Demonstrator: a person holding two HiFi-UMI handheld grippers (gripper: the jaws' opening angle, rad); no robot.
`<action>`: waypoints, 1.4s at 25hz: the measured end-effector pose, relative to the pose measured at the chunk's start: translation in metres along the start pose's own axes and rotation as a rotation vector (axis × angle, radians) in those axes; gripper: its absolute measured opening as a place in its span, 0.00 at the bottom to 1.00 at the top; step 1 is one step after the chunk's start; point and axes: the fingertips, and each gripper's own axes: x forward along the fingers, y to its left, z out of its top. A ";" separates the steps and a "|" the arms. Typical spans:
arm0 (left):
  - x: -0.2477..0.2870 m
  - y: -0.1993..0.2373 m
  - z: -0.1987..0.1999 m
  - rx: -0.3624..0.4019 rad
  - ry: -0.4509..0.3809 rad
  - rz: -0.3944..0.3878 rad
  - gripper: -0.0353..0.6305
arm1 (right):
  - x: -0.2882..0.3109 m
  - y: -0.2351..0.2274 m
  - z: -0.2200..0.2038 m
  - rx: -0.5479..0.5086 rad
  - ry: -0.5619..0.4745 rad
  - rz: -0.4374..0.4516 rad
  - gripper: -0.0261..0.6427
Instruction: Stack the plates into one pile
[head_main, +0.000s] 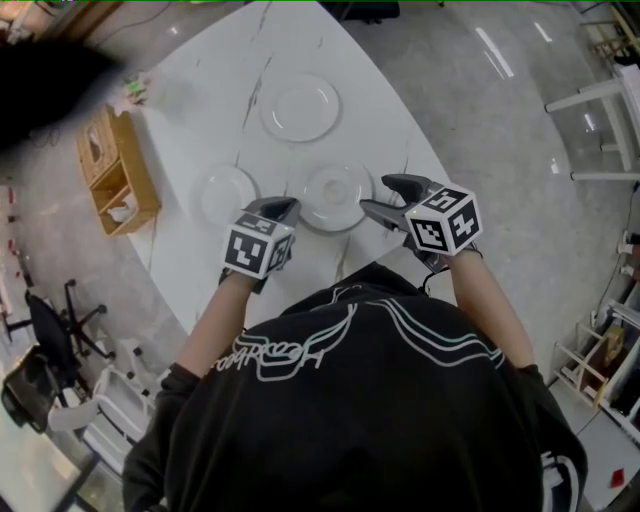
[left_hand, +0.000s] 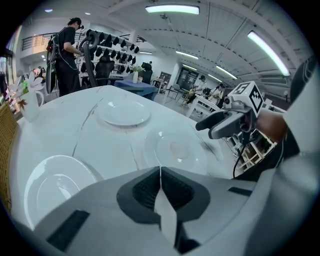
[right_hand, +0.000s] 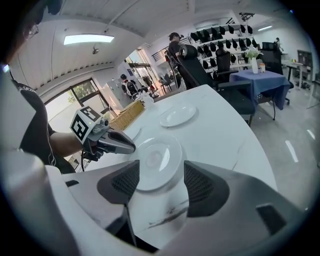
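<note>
Black shirt (head_main: 350, 430), white line print

Glossy grey floor (head_main: 480, 110), ceiling strip lights (left_hand: 172, 9), wooden shelf (head_main: 115, 170) beside the marble table (head_main: 200, 90).

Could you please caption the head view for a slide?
Open right claw and shut left claw flank the middle plate of three unstacked on the table.

Three plates on the one table (head_main: 395, 125): far plate (head_main: 300, 107), middle plate (head_main: 336, 197), left plate (head_main: 227, 194). Two grippers: left gripper (head_main: 284, 208), right gripper (head_main: 377, 195). One wooden rack (head_main: 118, 170). At least one person (left_hand: 65, 55) in the back, probably more, but they're too small to count.
</note>
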 end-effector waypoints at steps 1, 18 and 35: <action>0.000 0.000 0.000 -0.002 -0.003 0.003 0.10 | 0.001 -0.002 -0.001 0.008 0.012 0.002 0.47; 0.006 0.004 -0.005 -0.037 0.015 0.002 0.10 | 0.022 -0.003 0.006 0.341 -0.035 0.191 0.44; 0.004 0.009 -0.004 -0.160 -0.042 -0.037 0.10 | 0.029 -0.004 0.011 0.554 -0.047 0.286 0.11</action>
